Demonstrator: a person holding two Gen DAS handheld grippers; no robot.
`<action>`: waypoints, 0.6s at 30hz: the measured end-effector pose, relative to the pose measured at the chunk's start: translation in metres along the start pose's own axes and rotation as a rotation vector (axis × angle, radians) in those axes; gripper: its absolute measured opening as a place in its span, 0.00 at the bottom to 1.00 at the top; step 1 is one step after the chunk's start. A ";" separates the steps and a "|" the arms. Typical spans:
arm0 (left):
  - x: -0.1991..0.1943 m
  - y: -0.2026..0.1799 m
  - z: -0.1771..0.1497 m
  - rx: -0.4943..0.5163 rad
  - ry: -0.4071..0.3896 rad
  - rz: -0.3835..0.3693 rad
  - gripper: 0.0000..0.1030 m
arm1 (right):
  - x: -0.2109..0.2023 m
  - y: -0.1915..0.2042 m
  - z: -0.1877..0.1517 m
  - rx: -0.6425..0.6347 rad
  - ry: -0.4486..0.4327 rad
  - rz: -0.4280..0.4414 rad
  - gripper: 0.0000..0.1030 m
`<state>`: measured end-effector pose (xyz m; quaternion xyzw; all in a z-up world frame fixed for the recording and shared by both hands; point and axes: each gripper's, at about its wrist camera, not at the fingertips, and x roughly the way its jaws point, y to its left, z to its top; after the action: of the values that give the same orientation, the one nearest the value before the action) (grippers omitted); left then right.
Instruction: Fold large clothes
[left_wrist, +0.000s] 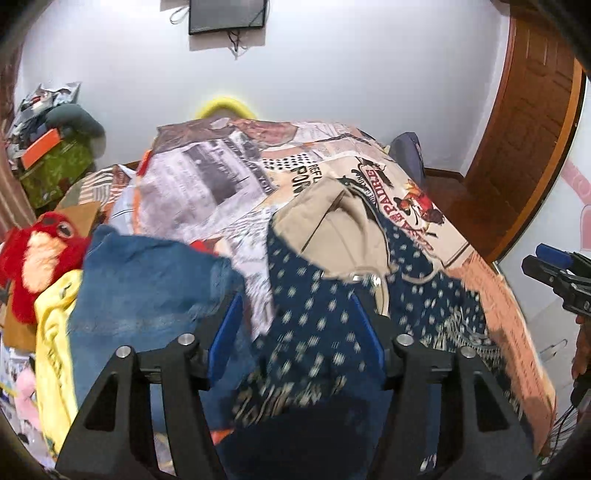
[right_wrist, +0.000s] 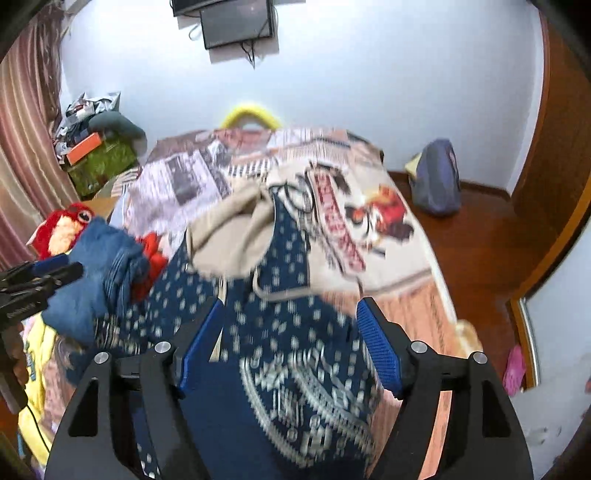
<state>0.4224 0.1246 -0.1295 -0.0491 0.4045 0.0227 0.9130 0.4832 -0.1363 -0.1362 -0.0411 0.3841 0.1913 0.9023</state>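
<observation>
A patterned cloth (right_wrist: 295, 362) lies on the bed (right_wrist: 413, 306), nearest the cameras, with a pair of trousers (right_wrist: 229, 240) on its far end. Left of both sits a denim pile (right_wrist: 99, 266); a plush toy (right_wrist: 61, 229) sits behind it. A backpack (right_wrist: 437, 177) stands on the floor to the bed's right.

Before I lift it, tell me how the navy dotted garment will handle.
The navy dotted garment lies rumpled on the bed, so it is probably floppy and will drape. It looks thin, likely light. A beige cloth overlaps its far end and may drag along.
</observation>
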 end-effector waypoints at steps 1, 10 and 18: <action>0.009 -0.001 0.005 -0.006 0.008 0.001 0.60 | 0.004 0.001 0.004 -0.007 -0.006 -0.004 0.69; 0.109 0.007 0.034 -0.115 0.153 -0.052 0.60 | 0.092 0.001 0.035 -0.027 0.093 -0.042 0.69; 0.187 0.020 0.049 -0.200 0.259 -0.052 0.60 | 0.186 -0.007 0.045 0.050 0.253 -0.024 0.69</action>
<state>0.5826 0.1504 -0.2370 -0.1527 0.5129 0.0328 0.8441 0.6337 -0.0741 -0.2368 -0.0469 0.4989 0.1642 0.8497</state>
